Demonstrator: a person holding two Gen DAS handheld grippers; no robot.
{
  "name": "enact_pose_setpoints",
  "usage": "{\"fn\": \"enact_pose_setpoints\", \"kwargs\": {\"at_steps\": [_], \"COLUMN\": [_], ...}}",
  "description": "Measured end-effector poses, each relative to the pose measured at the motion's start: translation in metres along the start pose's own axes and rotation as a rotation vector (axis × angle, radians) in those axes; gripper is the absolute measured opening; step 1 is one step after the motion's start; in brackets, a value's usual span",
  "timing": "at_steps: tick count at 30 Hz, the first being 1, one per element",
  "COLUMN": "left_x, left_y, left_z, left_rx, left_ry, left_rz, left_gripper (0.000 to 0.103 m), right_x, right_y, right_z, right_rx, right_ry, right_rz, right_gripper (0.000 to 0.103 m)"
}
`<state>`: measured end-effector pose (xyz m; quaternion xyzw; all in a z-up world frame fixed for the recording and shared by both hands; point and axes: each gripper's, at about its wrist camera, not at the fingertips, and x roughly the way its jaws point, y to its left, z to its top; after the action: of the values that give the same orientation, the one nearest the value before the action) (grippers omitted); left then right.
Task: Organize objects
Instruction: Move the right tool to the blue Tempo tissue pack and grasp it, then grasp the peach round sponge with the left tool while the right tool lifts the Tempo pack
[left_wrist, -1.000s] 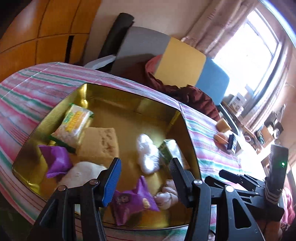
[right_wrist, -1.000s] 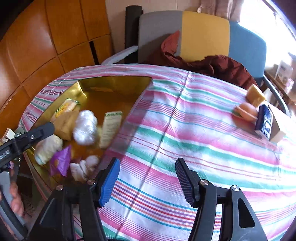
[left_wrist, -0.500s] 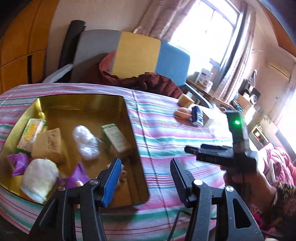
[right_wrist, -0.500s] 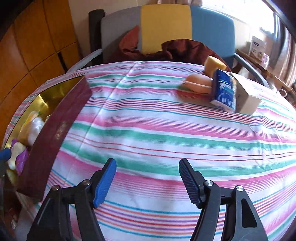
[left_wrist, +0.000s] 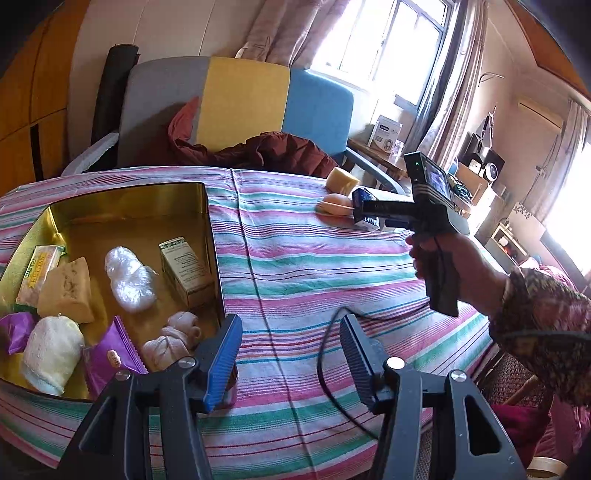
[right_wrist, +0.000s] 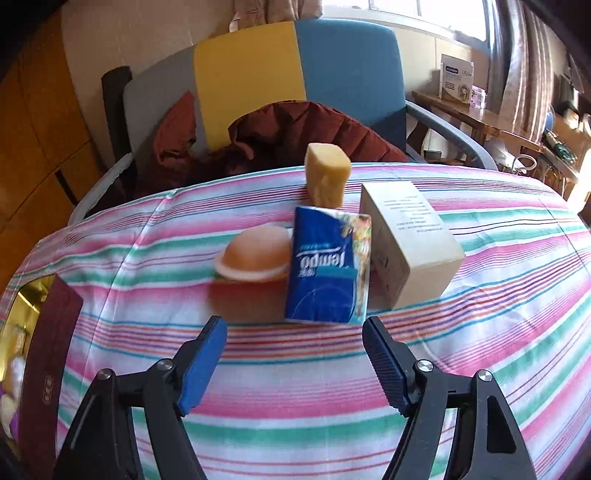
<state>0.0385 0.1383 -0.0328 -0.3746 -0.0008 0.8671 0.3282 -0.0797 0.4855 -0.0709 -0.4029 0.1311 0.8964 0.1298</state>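
On striped tablecloth: Tempo tissue pack just beyond right gripper, jaws just widening, empty. Left gripper apart, empty, near gold tin at left.

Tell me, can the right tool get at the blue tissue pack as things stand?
Probably yes. The right tool is open and empty, pointed at the blue tissue pack, with only bare tablecloth between. The beige box and round peach object crowd its sides.

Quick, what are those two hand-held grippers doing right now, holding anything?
Left hand-held gripper: open, holding nothing.
Right hand-held gripper: open and empty, jaws just widened, facing the tissue pack.
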Motion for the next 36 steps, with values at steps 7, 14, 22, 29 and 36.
{"fn": "enact_pose_setpoints", "kwargs": {"at_steps": [7,14,22,29,36], "left_x": [0.006,0.019,0.056,0.126,0.21], "left_y": [0.001,-0.005,-0.024,-0.051,-0.076], "left_z": [0.004,0.013,0.044,0.081,0.125], "left_rx": [-0.006,-0.003,0.027,0.111,0.244], "left_ry": [0.026,0.056,0.092,0.18,0.259], "left_rz": [0.03,0.035,0.005,0.007,0.049], "left_gripper": [0.056,0.056,0.056,0.067,0.068], "right_x": [0.03,0.031,0.007,0.004,0.0], "right_y": [-0.025,-0.04,-0.051,-0.057,-0.068], "right_z": [0.018,0.012,-0.02,-0.026,-0.024], "right_rx": [0.085,0.116,0.069,0.099,0.105], "right_ry": [0.034,0.077,0.209,0.24,0.295], "right_rz": [0.08,0.147,0.149,0.165,0.104], "right_gripper": [0.07,0.053,0.053,0.053,0.053]}}
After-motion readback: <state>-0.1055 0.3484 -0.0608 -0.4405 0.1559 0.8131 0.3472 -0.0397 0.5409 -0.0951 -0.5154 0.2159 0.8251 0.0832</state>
